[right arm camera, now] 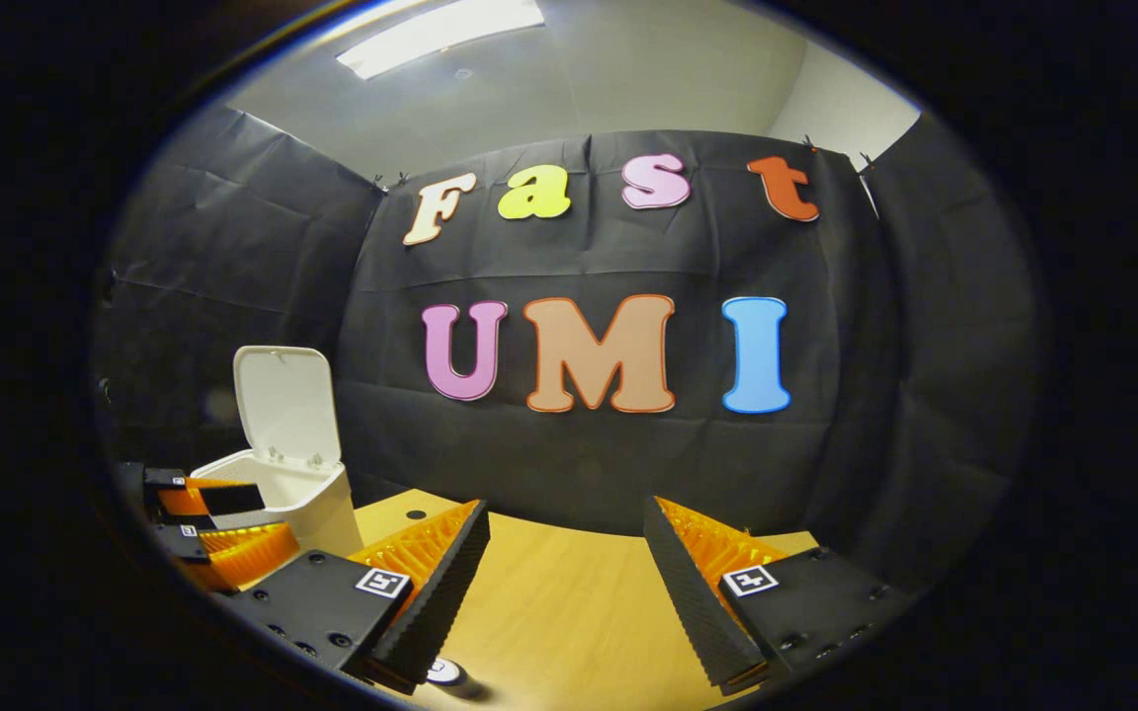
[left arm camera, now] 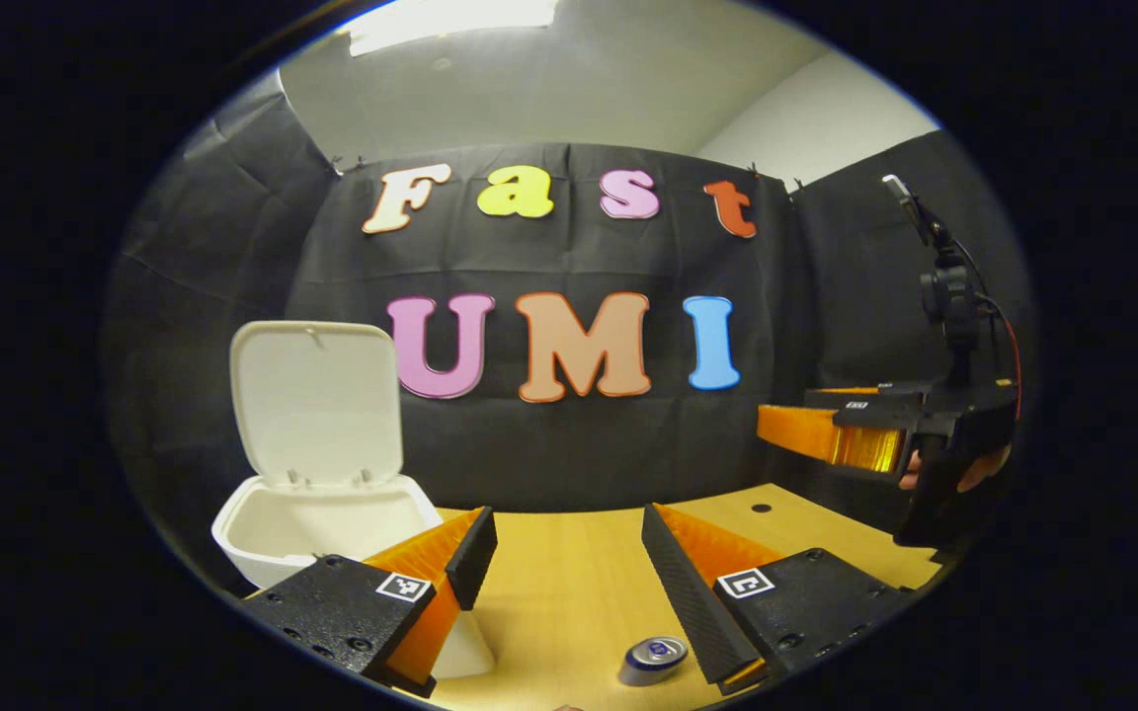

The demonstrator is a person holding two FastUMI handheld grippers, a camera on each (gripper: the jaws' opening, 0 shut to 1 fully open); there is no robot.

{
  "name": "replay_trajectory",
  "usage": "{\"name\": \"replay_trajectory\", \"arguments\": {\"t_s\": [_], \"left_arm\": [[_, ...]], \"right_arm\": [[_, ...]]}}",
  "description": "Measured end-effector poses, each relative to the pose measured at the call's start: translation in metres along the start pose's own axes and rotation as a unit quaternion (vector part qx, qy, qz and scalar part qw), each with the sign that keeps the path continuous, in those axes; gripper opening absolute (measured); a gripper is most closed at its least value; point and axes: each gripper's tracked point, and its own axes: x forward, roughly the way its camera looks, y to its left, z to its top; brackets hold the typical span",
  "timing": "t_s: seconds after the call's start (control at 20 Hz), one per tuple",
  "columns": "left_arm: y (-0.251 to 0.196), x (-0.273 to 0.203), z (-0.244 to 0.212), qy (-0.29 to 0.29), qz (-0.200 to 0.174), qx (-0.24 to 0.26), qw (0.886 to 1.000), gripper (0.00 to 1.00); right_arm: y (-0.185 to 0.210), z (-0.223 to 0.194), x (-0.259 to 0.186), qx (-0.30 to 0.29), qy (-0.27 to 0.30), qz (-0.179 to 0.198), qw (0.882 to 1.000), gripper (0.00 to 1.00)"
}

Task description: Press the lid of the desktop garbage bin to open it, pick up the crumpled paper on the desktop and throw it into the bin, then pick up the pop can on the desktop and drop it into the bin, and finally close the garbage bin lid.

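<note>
The white desktop bin (left arm camera: pixel 268 543) stands at the left of the wooden table, its lid (left arm camera: pixel 317 400) swung up and open; what lies inside is hidden. In the left gripper view my left gripper (left arm camera: pixel 569 558) hovers open above the table just right of the bin, nothing between its fingers. A pop can (left arm camera: pixel 653 660) sits on the table below it, close to the right finger. The right gripper (left arm camera: pixel 831 434) floats at the far right, held by a hand (left arm camera: pixel 979 469). In the right gripper view my right gripper (right arm camera: pixel 564 558) is open and empty, with the bin (right arm camera: pixel 287 499) and the left gripper (right arm camera: pixel 223 528) off to its left.
The light wooden table (left arm camera: pixel 569 592) has a small round hole (left arm camera: pixel 760 508) near its back edge. Black cloth walls close the booth behind and at the sides. A small round shiny thing (right arm camera: pixel 446 671) peeks out under the right gripper's left finger; too little shows to name it.
</note>
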Motion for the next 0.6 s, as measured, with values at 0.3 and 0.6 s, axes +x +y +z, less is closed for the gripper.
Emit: {"name": "replay_trajectory", "arguments": {"t_s": [0.3,0.6], "left_arm": [[-0.039,0.017,-0.071,0.063,-0.035,0.0,0.997,0.89],[-0.06,0.019,-0.139,0.127,-0.052,0.0,0.991,0.9]], "right_arm": [[-0.066,-0.037,-0.031,-0.006,0.045,-0.069,0.997,0.99],[-0.104,-0.063,-0.061,-0.009,0.078,-0.114,0.99,0.99]]}}
